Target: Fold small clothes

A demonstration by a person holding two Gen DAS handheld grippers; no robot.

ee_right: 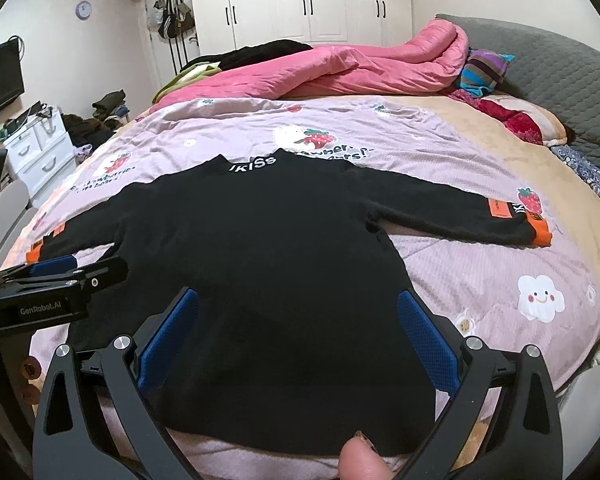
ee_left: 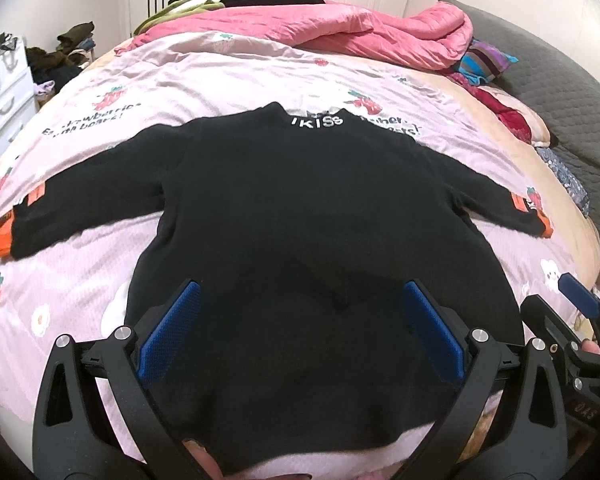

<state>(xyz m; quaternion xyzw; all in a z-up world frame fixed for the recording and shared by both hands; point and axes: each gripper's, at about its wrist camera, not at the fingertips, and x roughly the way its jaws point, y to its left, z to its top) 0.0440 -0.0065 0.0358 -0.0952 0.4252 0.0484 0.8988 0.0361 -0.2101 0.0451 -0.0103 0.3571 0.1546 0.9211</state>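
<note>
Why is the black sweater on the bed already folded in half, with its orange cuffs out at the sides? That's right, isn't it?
Not quite. The black sweater is not folded yet: it lies spread flat on the bed, body open and both sleeves stretched out. The right wrist view shows this clearly. The orange cuffs are indeed out at the sides.

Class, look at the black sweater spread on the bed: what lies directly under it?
The black sweater lies flat on a pink strawberry-print bedcover. Its collar hides part of the printed lettering; anything else beneath the body is covered.
</note>
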